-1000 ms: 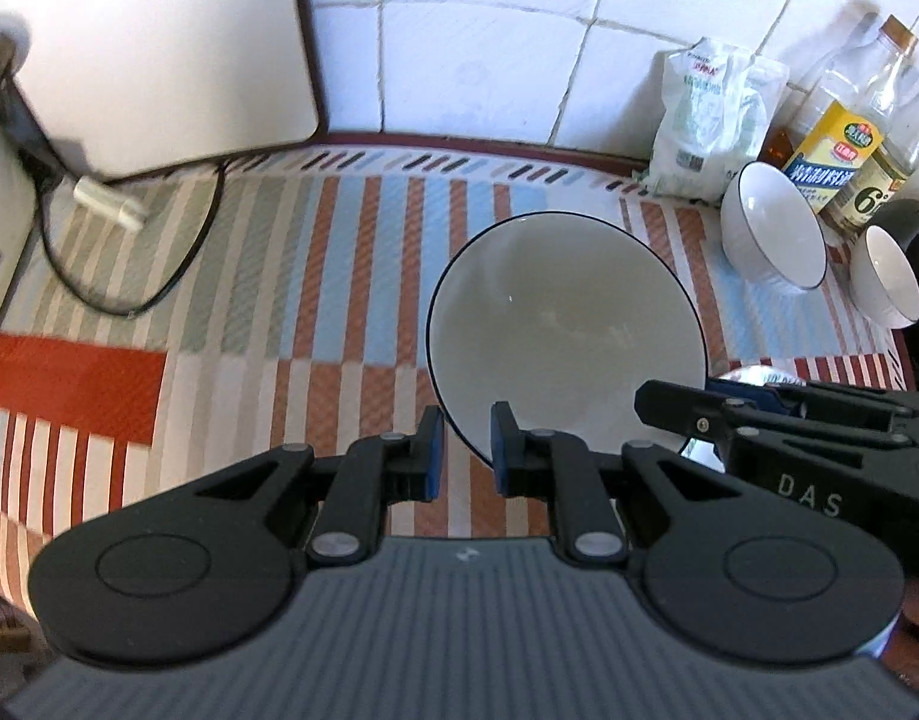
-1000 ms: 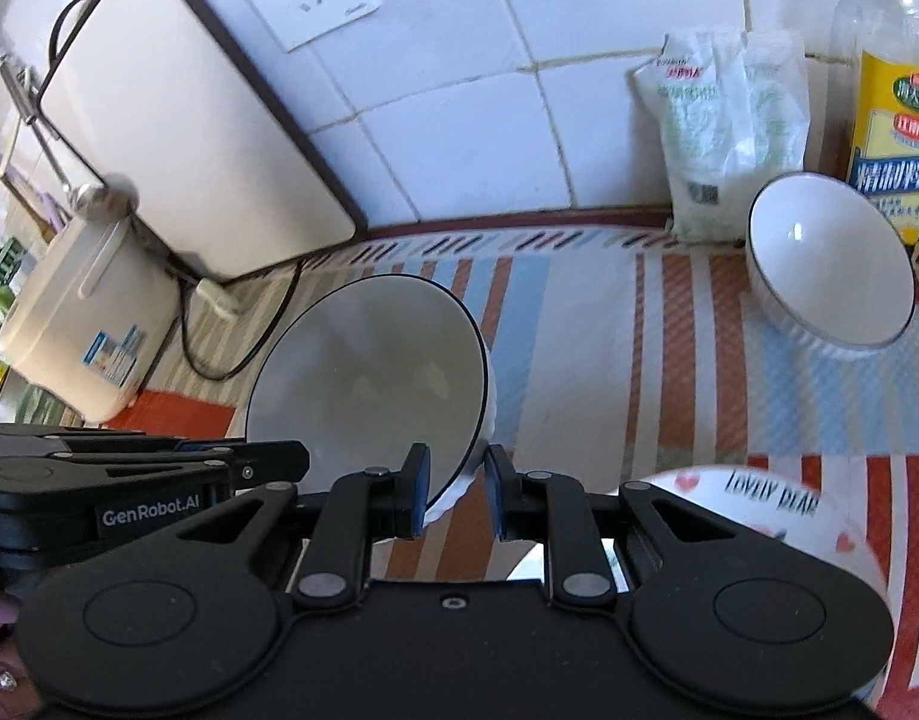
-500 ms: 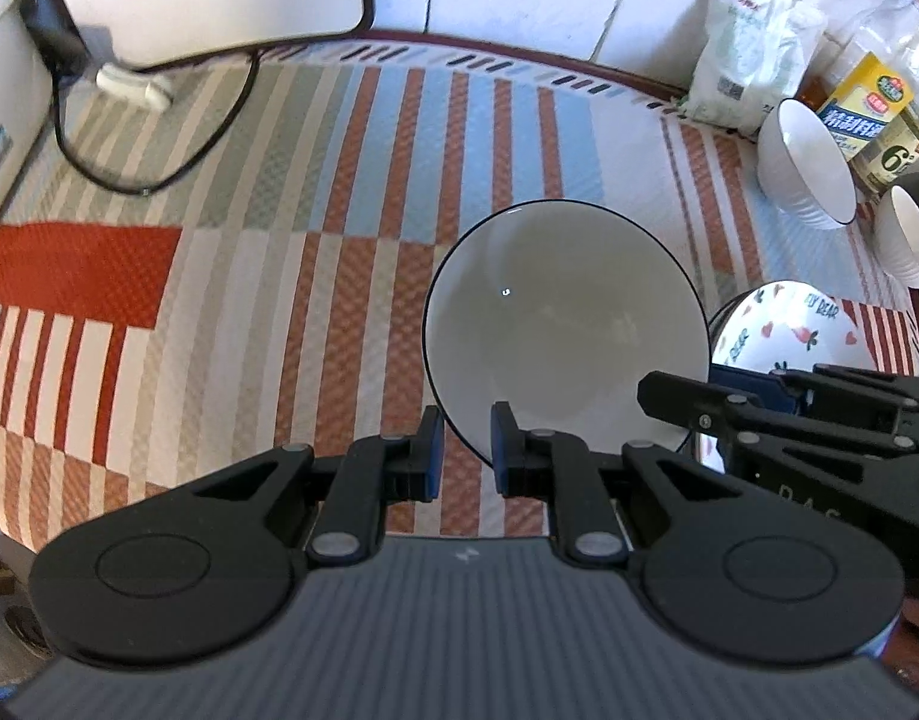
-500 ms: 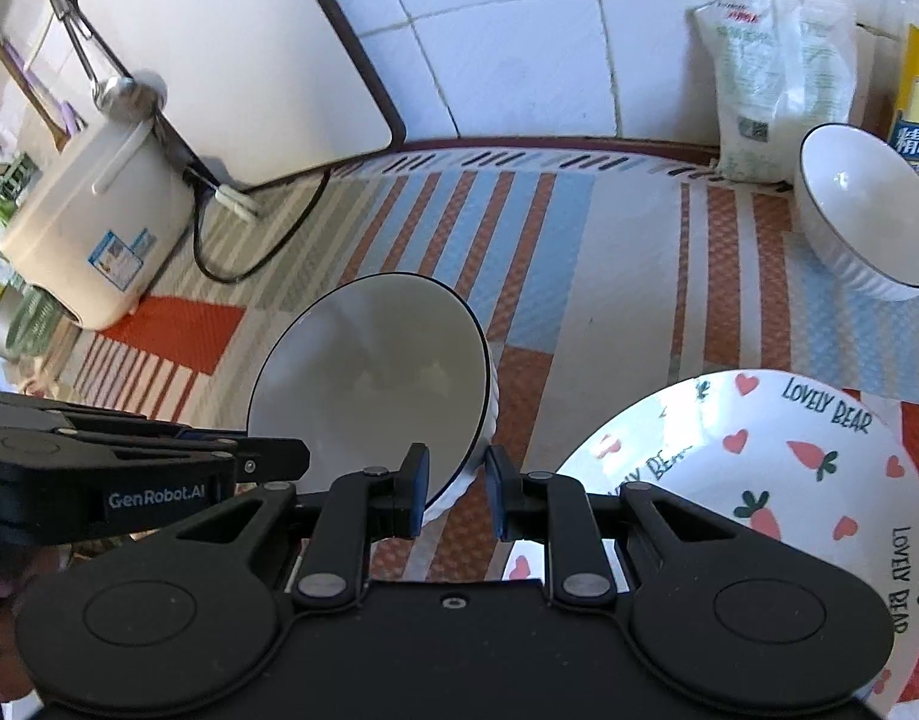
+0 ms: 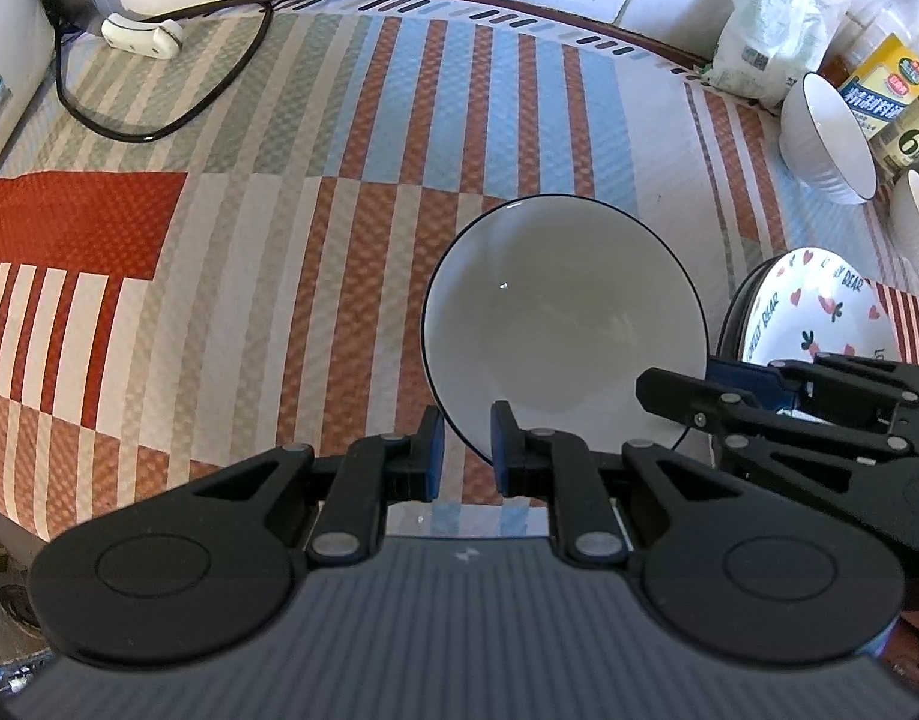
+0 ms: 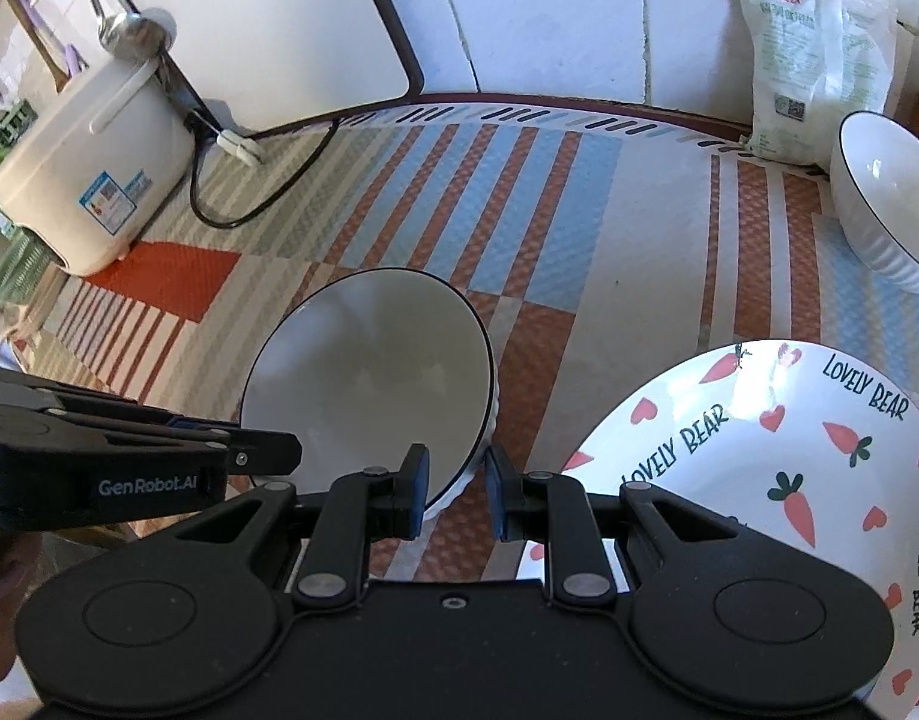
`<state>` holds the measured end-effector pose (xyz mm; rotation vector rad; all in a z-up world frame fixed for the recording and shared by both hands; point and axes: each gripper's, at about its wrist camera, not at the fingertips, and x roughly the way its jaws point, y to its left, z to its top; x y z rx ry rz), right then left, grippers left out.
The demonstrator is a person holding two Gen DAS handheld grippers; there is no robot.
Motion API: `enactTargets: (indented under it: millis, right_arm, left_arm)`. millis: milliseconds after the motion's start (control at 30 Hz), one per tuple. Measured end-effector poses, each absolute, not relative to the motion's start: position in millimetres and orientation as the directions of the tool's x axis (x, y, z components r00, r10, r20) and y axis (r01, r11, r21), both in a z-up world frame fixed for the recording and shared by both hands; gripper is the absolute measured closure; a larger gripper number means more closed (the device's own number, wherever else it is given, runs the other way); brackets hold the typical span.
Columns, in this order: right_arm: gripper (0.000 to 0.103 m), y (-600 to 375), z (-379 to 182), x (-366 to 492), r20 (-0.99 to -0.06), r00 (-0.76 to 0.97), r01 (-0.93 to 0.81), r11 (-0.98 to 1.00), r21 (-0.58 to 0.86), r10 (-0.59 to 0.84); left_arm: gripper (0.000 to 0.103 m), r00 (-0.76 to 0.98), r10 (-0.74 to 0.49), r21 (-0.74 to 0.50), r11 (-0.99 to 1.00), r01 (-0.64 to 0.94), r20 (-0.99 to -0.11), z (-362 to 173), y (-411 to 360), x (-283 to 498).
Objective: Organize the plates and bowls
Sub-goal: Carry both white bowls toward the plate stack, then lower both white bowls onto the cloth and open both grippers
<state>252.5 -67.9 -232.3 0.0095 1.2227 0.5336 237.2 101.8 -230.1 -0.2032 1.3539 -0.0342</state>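
Two tongs on one white bowl (image 5: 561,324): left gripper (image 5: 464,450) clenched on the near rim, right gripper (image 6: 453,489) pinched on the rim at the bowl's right. Bowl tilted, low over the striped mat (image 5: 279,240), just left of the heart-and-carrot plate (image 6: 759,468); contact between foot and mat not readable. Likely step: a two-handed carry toward a resting spot. Next move probably calls for levelling the bowl, setting it down clear of the plate's edge, and letting go with both sets of jaws together, or else carrying it on to the far right for stacking with the second bowl (image 6: 885,192) and third bowl (image 5: 915,216). Around: tiled wall (image 6: 549,18) at the far side, white board (image 6: 279,18) leaning on it, rice cooker (image 6: 81,180) and black cord (image 5: 159,132) far left, bag (image 6: 819,48) and bottles (image 5: 885,84) far right.
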Motion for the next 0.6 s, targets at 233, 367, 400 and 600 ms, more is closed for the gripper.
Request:
enactTargets:
  millis: [233,367,400,600]
  right_arm:
    - [0.078,-64.3,-227.5,250.4,-0.901,0.247,-0.356,0.899,0.257,0.356]
    - [0.065,-64.6,-210.0,242.7,-0.89,0.292,-0.354,0.904,0.238,0.349]
    - [0.062,-66.2,-206.3,240.7,-0.887,0.301,-0.35,0.906,0.238,0.349]
    - [0.052,-75.1,-184.0,220.6,-0.872,0.364,-0.355,0.915,0.194,0.326]
  left_arm:
    - [0.087,0.228,-0.127,-0.146,0.987,-0.07,-0.965,-228.8,96.8,234.0]
    - [0.086,0.251,-0.116,-0.13,0.991,-0.042,-0.961,-215.6,95.4,228.9]
    - [0.086,0.259,-0.111,-0.123,0.992,-0.032,-0.959,-211.4,94.9,226.6]
    - [0.073,0.301,-0.103,-0.103,0.995,0.017,-0.948,-185.7,93.4,202.9]
